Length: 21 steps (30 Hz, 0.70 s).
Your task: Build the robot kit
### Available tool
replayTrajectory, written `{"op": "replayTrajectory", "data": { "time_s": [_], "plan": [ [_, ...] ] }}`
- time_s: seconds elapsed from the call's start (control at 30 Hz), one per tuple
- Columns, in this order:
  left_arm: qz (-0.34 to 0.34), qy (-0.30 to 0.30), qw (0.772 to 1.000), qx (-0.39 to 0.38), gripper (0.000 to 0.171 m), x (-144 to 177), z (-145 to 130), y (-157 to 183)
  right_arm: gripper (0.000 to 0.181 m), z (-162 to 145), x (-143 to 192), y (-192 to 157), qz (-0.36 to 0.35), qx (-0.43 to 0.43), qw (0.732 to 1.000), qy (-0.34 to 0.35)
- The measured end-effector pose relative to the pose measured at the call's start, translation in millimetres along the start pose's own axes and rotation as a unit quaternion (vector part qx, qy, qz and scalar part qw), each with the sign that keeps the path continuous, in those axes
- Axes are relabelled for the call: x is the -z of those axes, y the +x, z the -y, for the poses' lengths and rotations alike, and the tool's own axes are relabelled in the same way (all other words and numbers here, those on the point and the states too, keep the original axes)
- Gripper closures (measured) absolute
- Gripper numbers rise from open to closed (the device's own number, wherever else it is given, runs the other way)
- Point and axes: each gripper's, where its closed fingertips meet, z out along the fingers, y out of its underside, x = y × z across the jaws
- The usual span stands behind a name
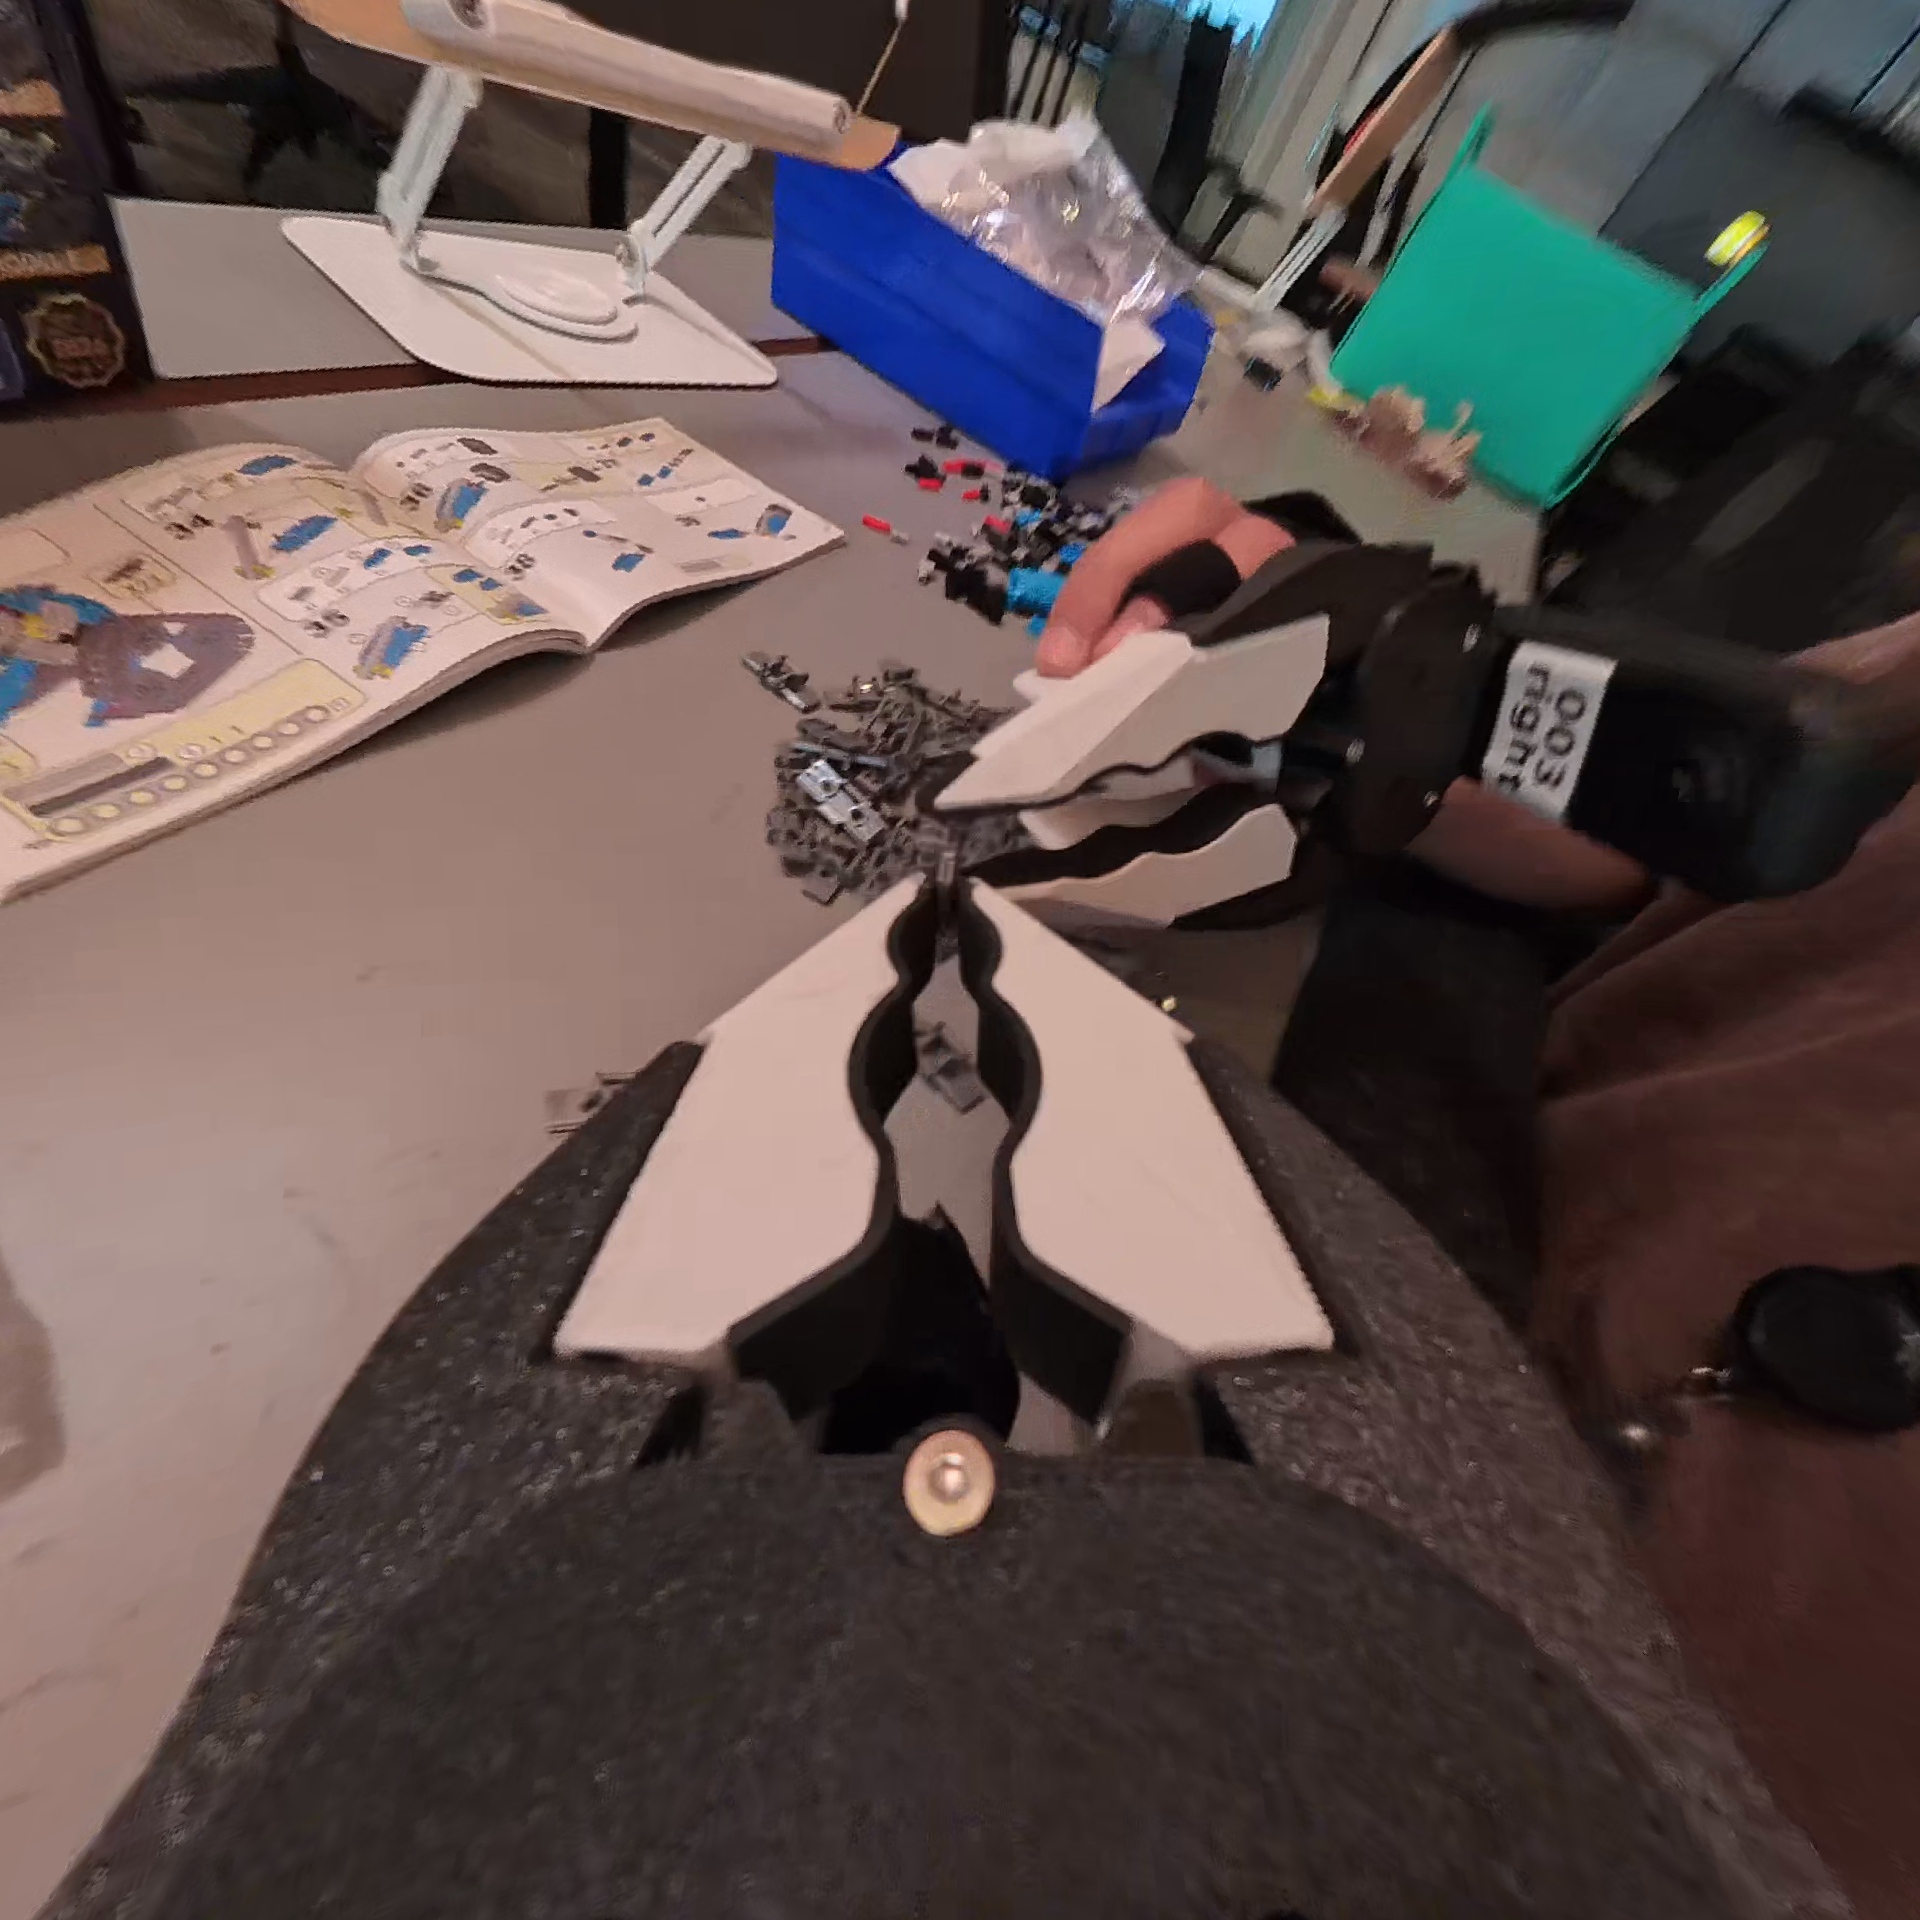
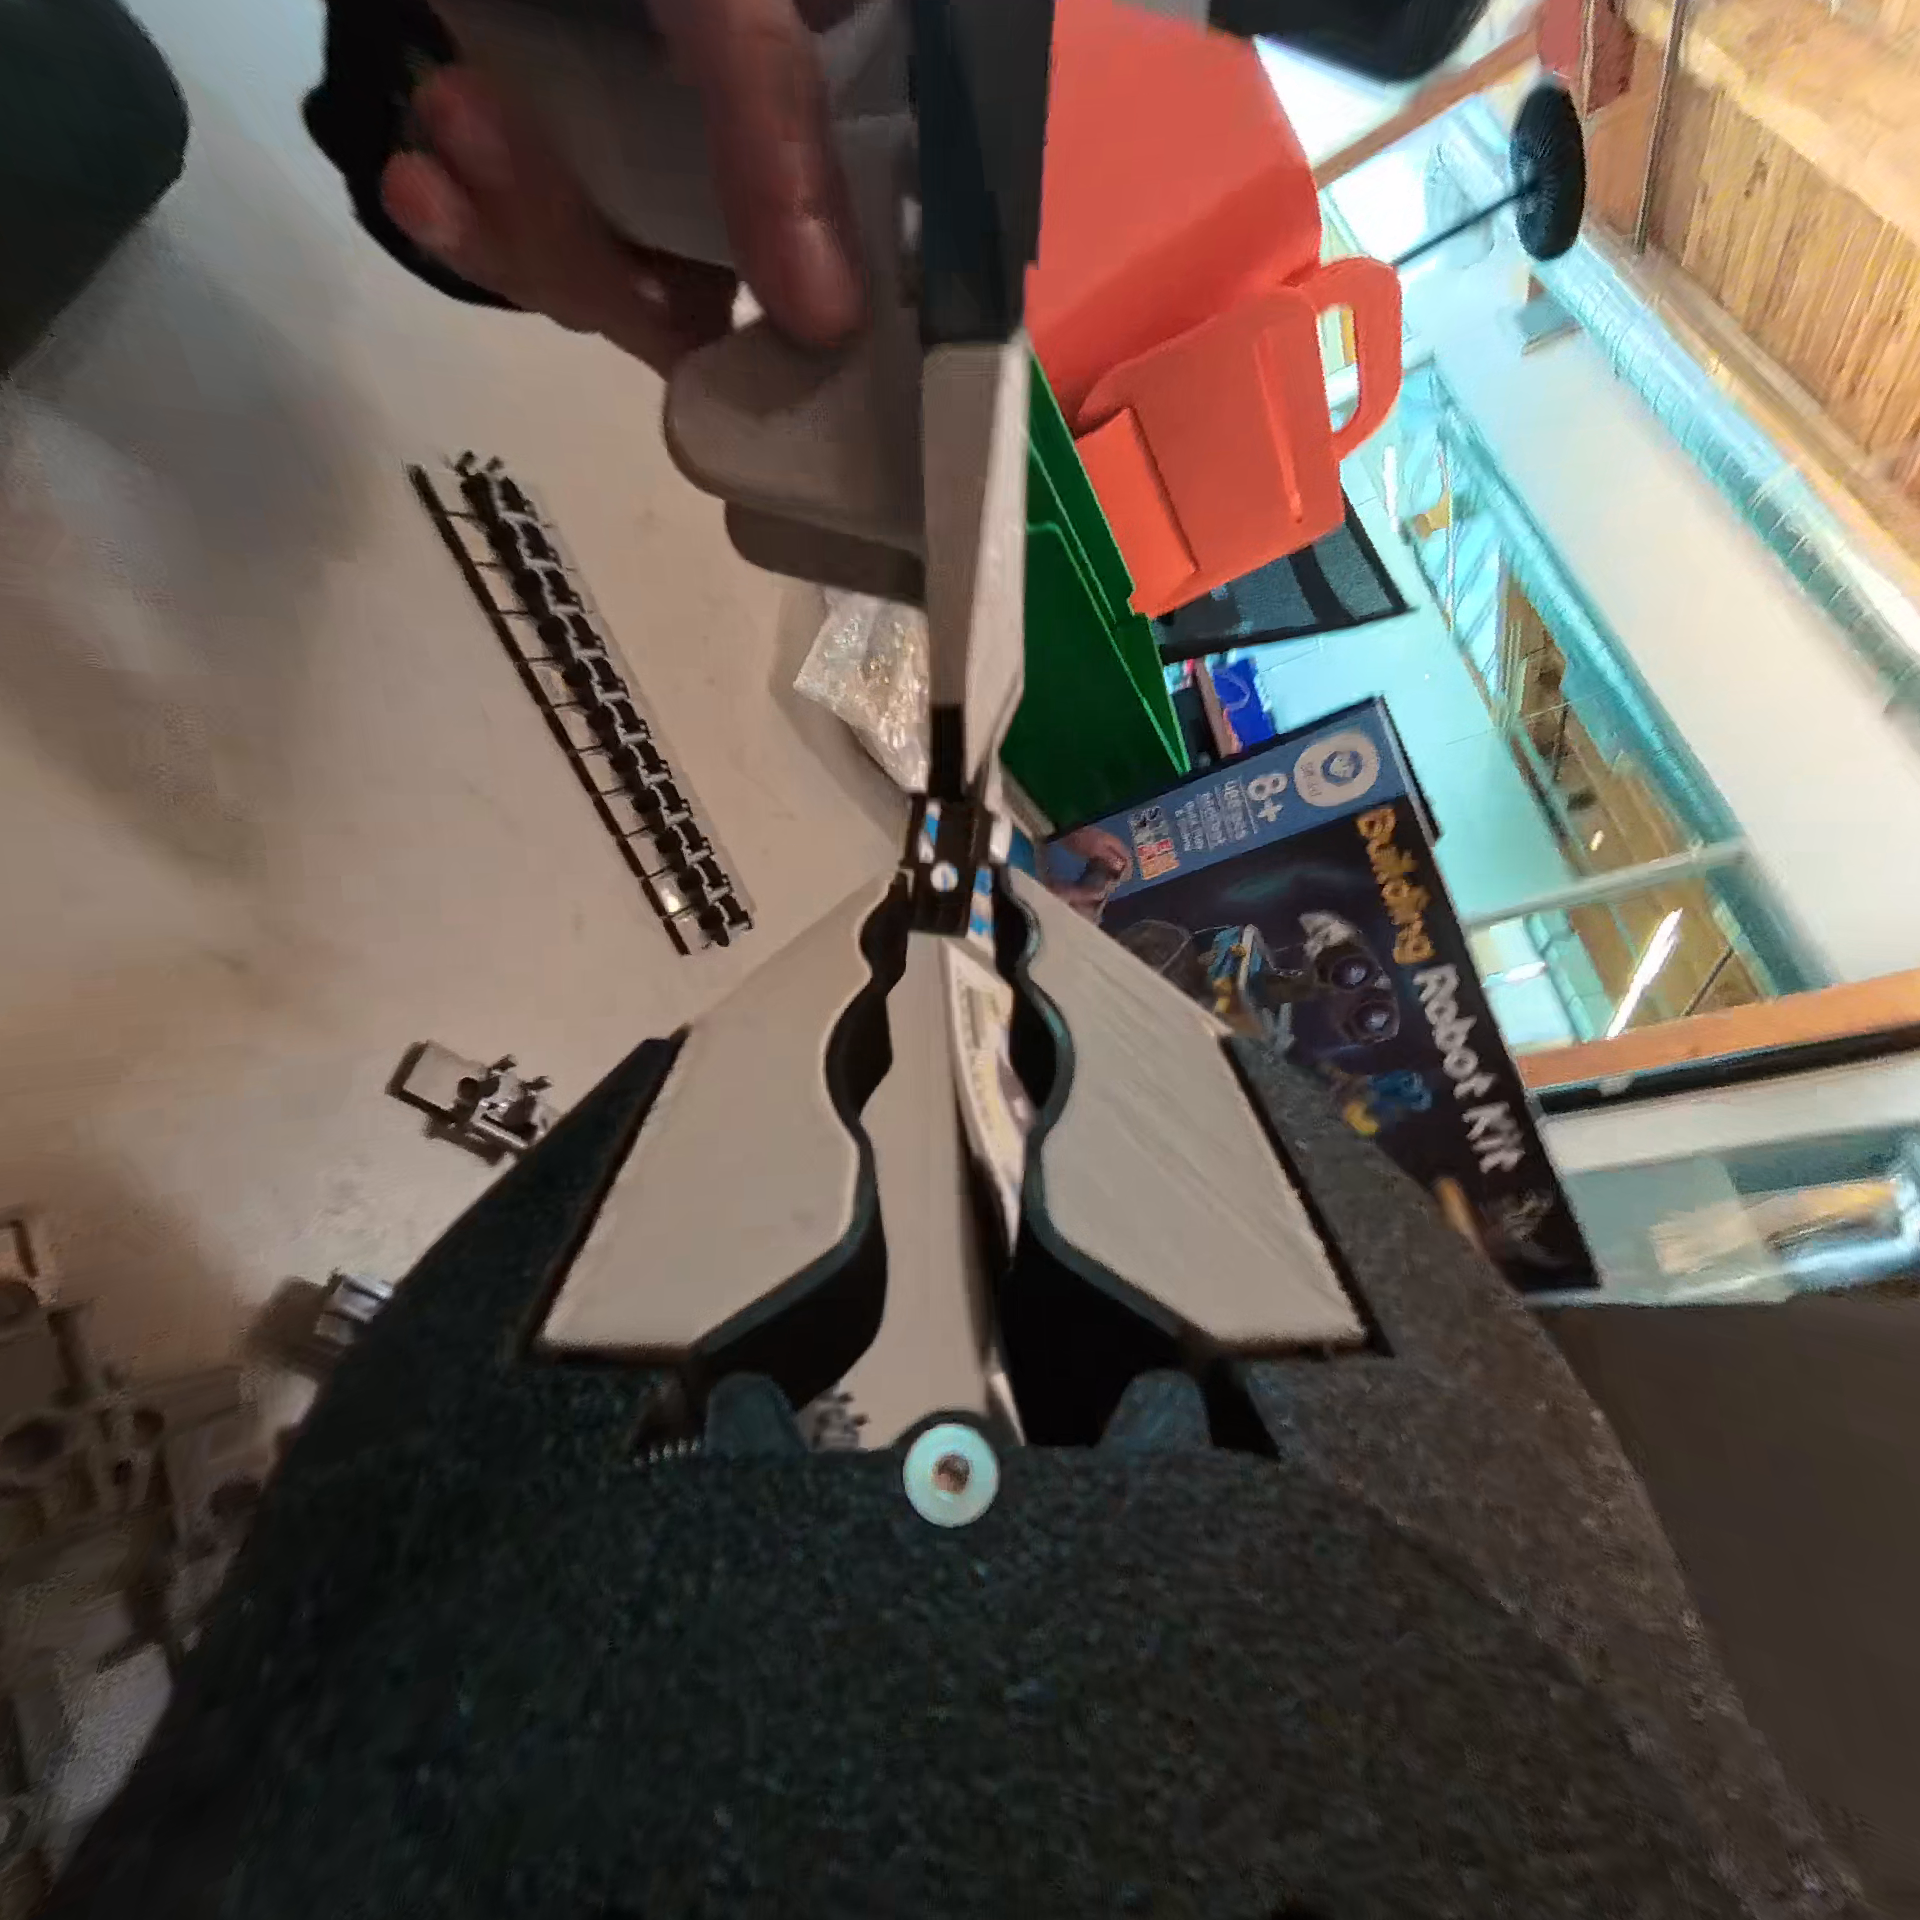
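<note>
Two grippers meet tip to tip above the grey table (image 1: 416, 1039): the left gripper (image 1: 943, 902) pinches a small dark link piece (image 1: 943, 868), apparently shared with the right gripper (image 2: 948, 883), also closed on it, near the loose grey parts pile (image 1: 862, 779).

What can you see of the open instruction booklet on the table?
The instruction booklet lies open and flat on the grey table, left of the piles of small parts. Its paper pages show coloured step drawings, mostly blue and grey, in pale boxes. The centre fold rises slightly. Neither gripper touches it.
</note>
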Motion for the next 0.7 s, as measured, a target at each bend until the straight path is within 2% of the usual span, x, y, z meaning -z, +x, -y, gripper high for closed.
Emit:
{"op": "replayTrajectory", "data": {
  "time_s": [0.07, 0.1, 0.17, 0.23, 0.27, 0.33, 0.4, 0.43, 0.5, 0.6, 0.7],
  "plan": [
    [0.059, -0.024, 0.996, -0.056, 0.169, 3.4, -4.3, -12.6, 0.156, -14.6, -0.4, -3.4, 0.010, -0.062, 0.998, -0.029],
    [0.092, -0.044, 0.990, -0.095, 0.169, 5.6, -8.9, -19.8, 0.143, -21.9, -0.4, -7.2, 0.027, -0.100, 0.994, -0.045],
    [0.126, -0.060, 0.975, -0.171, 0.169, 8.8, -13.3, -22.9, 0.134, -33.9, -1.5, -26.2, 0.109, -0.226, 0.965, -0.078],
    [0.112, -0.032, 0.970, -0.213, 0.169, 9.0, -8.6, -12.0, 0.114, -31.1, -0.8, -45.5, 0.200, -0.367, 0.905, -0.081],
    [0.091, -0.015, 0.973, -0.210, 0.169, 8.6, -5.7, -5.0, 0.117, -20.6, 2.1, -49.8, 0.242, -0.426, 0.870, -0.055],
    [0.026, 0.018, 0.984, -0.174, 0.169, 7.9, -0.3, 13.2, 0.135, 2.2, 9.9, -40.2, 0.298, -0.510, 0.807, 0.019],
    [-0.027, 0.061, 0.989, -0.133, 0.169, 10.9, 10.3, 27.6, 0.139, 26.8, 22.1, -11.0, 0.317, -0.564, 0.753, 0.121],
    [-0.050, 0.084, 0.989, -0.114, 0.169, 13.0, 16.5, 33.6, 0.143, 34.4, 27.4, 4.7, 0.311, -0.580, 0.735, 0.161],
    [-0.075, 0.116, 0.987, -0.080, 0.169, 15.8, 25.1, 37.1, 0.154, 41.0, 34.5, 19.9, 0.298, -0.573, 0.737, 0.199],
    [-0.086, 0.124, 0.987, -0.057, 0.169, 13.6, 25.7, 35.8, 0.177, 35.4, 32.2, 21.4, 0.268, -0.544, 0.775, 0.177],
    [-0.066, 0.116, 0.989, -0.057, 0.168, 8.9, 21.3, 29.5, 0.178, 27.4, 29.2, 19.3, 0.258, -0.543, 0.784, 0.155]
  ]
}}
